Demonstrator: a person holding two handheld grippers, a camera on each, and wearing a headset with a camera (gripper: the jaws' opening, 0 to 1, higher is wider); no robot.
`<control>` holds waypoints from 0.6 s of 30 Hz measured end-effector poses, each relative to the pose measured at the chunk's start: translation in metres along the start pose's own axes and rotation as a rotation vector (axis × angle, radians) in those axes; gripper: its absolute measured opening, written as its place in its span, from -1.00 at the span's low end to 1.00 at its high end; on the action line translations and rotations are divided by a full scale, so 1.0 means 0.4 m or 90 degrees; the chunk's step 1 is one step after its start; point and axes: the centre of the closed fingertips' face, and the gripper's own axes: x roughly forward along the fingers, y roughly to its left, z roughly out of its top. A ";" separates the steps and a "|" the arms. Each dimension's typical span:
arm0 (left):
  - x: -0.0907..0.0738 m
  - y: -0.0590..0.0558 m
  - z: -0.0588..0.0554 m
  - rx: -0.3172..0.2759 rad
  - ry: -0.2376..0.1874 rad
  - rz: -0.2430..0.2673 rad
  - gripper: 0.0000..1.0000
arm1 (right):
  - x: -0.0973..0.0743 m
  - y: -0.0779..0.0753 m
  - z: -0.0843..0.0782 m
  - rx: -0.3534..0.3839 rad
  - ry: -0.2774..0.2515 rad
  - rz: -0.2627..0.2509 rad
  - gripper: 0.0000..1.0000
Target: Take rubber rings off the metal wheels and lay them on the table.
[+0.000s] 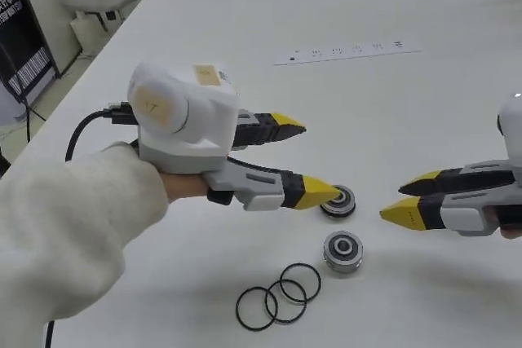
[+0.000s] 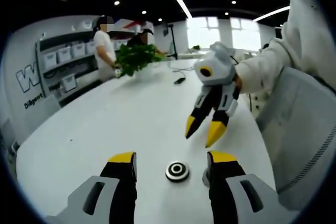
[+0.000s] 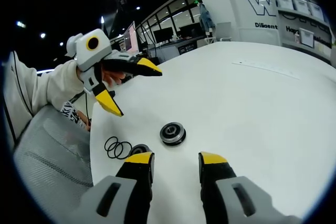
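**Desk:** How should the rings handle?

**Photographer:** Probably light, soft and stretchy. The dark-rimmed wheel (image 1: 338, 200) and the grey wheel (image 1: 342, 250) lie on the bench (image 1: 367, 103) between the left gripper (image 1: 320, 160) and the right gripper (image 1: 391, 201), both with fingers apart. Best to pin the wheel and pinch the rubber at its edge.

**Desk:** And the views?

**Photographer:** The head view shows the loose rings (image 1: 277, 295) overlapping. The left gripper view frames the dark-rimmed wheel (image 2: 177, 171) between its fingers.

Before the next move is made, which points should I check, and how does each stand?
1. Left gripper open: ok, jaws wide apart.
2. Right gripper open, holding nothing: ok.
3. Far wheel ahead between the left gripper's jaws: ok in the left gripper view.
4. Rubber ring on the far wheel: cannot tell.
5. Near wheel apart from the far wheel: ok.
6. Three rubber rings flat on the table, away from both grippers: ok.
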 end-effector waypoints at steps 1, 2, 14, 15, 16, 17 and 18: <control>0.003 -0.002 -0.002 0.001 0.001 -0.001 0.07 | 0.002 0.000 0.001 -0.002 -0.001 -0.001 -0.38; 0.007 -0.003 -0.005 0.008 0.003 -0.001 0.06 | 0.005 0.000 0.002 -0.003 -0.001 -0.001 -0.38; 0.059 0.005 -0.058 0.005 0.034 0.013 -0.29 | 0.052 0.019 -0.001 -0.044 0.014 0.014 -0.45; 0.063 0.006 -0.062 0.003 0.037 0.015 -0.32 | 0.056 0.020 0.000 -0.048 0.015 0.016 -0.45; 0.064 0.007 -0.063 0.002 0.038 0.015 -0.34 | 0.058 0.020 -0.001 -0.050 0.017 0.018 -0.46; 0.069 0.008 -0.065 -0.001 0.038 0.019 -0.35 | 0.061 0.019 -0.002 -0.052 0.019 0.018 -0.47; 0.071 0.008 -0.066 -0.002 0.038 0.020 -0.36 | 0.063 0.018 -0.002 -0.055 0.020 0.017 -0.48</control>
